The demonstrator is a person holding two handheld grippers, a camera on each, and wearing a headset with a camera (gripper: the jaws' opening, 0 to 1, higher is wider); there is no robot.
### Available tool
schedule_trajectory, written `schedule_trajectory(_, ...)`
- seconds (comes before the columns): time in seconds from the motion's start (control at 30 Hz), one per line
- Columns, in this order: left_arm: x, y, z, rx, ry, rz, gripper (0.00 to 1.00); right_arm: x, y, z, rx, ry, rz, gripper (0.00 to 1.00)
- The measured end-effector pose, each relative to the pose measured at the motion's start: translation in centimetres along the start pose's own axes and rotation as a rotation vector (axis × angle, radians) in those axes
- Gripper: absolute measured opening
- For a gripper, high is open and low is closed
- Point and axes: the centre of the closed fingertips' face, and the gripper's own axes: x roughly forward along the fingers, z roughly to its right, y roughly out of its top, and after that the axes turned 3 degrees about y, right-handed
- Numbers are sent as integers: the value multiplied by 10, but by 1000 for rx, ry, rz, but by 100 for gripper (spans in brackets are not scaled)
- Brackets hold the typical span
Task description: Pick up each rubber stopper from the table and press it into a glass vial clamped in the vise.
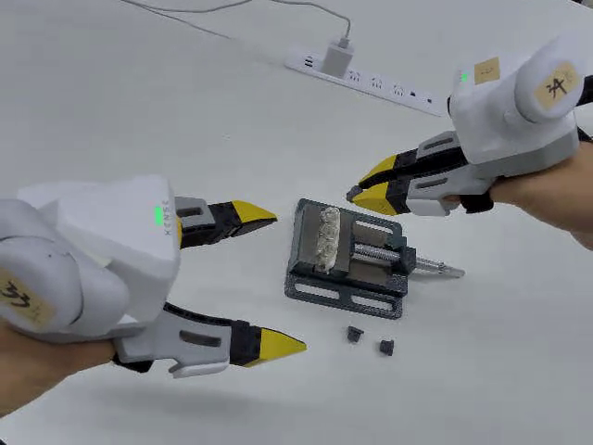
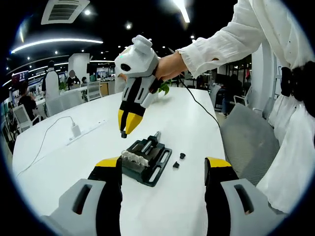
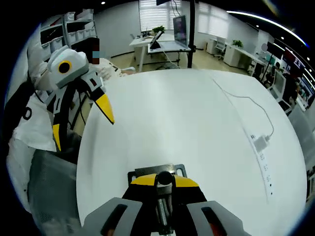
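Two rubber stoppers [image 1: 354, 333] are lying on the white table [image 1: 139, 111] just beside the vise [image 1: 347, 278], on its side nearer to me, close to each other but not touching. I am judging them light, soft and a little grippy, so I am planning to pinch one by its sides with the jaw tips only. Glass vials [image 1: 328, 237] are standing clamped in the vise; they are fragile, so pressing should be straight down and gentle. I am holding my left gripper [image 1: 288, 280] spread wide, near the vise on its left. My right gripper [image 1: 366, 190] is hovering just over the far edge of the vise, jaws pressed together; whether something is between them I cannot tell. A power strip [image 1: 366, 82] is lying well beyond the vise, not blocking anything.
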Motion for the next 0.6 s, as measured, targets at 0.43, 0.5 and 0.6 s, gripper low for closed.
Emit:
schedule_trajectory(0.43,6,-5,-3,-14,-7,7,73,34,-20,13,-74,8,-112,6)
schedule_trajectory(0.5,7,-6,-4,-20,-7,7,74,36,-21,15,-76,11,-115,6)
schedule_trajectory(0.6,7,-8,-6,-23,-7,5,73,37,-21,14,-86,10,-126,6)
